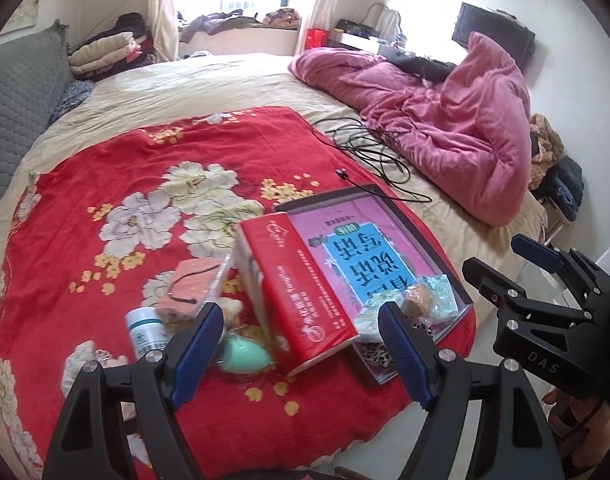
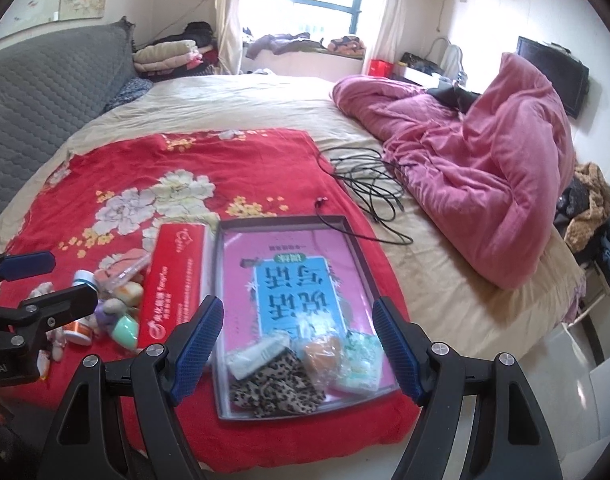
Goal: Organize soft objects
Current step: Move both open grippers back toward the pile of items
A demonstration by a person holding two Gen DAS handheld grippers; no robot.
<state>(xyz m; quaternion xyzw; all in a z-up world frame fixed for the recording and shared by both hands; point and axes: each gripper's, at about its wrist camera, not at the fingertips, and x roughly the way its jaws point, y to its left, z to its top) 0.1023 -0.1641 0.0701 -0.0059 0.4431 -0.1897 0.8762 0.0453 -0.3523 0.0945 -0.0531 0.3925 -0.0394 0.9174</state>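
Observation:
A shallow dark box [image 2: 221,280] with a pink and blue lining lies on the red flowered blanket [image 2: 125,176]. In it lie a leopard-print cloth [image 2: 277,390], a brown soft lump [image 2: 319,354], a white packet [image 2: 255,356] and a mint tissue pack [image 2: 359,364]. A red carton [image 2: 173,284] stands left of the box. Left of it is a heap: a mint sponge [image 1: 243,354], a white bottle [image 1: 145,330], a pink pouch [image 1: 191,290]. My left gripper [image 1: 301,354] is open above the carton's near end. My right gripper [image 2: 297,350] is open above the box.
A crumpled pink quilt [image 2: 485,168] fills the bed's right side. A black cable [image 2: 369,188] coils beyond the box. A grey quilted headboard [image 2: 45,92] stands on the left. Folded bedding [image 2: 165,58] is stacked at the back. The bed's edge and floor [image 2: 565,352] are at the right.

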